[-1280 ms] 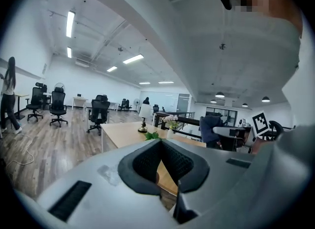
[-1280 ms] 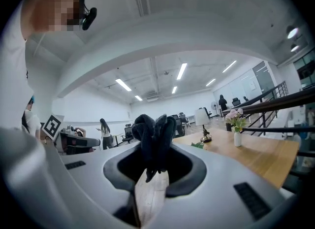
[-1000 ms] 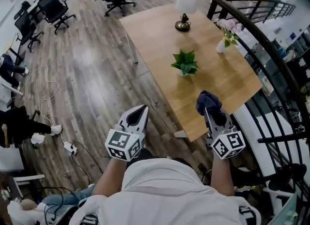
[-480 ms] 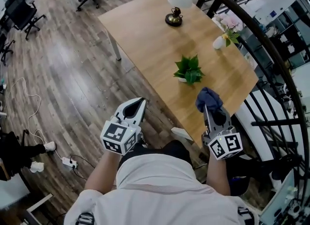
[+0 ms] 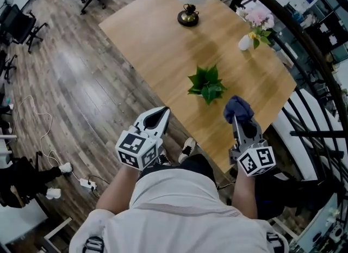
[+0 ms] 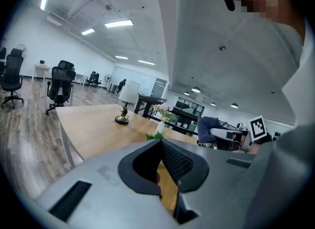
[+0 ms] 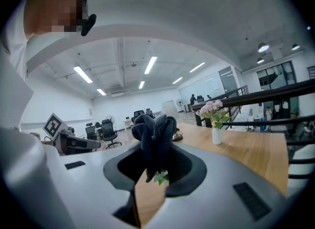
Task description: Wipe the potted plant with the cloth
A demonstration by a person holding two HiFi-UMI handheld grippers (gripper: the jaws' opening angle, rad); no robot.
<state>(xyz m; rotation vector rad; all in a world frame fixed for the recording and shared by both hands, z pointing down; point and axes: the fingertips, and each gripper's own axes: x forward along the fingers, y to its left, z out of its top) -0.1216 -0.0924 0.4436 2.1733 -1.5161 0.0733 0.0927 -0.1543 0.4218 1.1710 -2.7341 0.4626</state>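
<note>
Standing at the near corner of a wooden tabletop (image 5: 152,34), a person with a two-jaw tool in each hand faces a small potted plant (image 5: 206,85). The right gripper (image 5: 237,120) is pinching a bunched dark-blue cloth (image 5: 237,108), with its jaws pressed onto the wad, which sticks out past the tips. The left gripper (image 5: 161,112) has its jaws pressed together on nothing and hangs over the floor just off the tabletop's long left edge. The plant, a low rosette of green leaves that mostly hides its pot, sits in from both edges toward the near corner. It is well short of the lamp (image 5: 188,12) at the far end and the vase of pink flowers (image 5: 247,39) by the right edge. It lies just ahead of the cloth and slightly to its left, near but not touching. In the right gripper view a leaf shows directly under the hanging cloth. The rosette is roughly round, with no long axis to line up on. The right hand is plainly the nearer, so the coming move looks like a short push forward and a shade left to bring cloth to leaves
</note>
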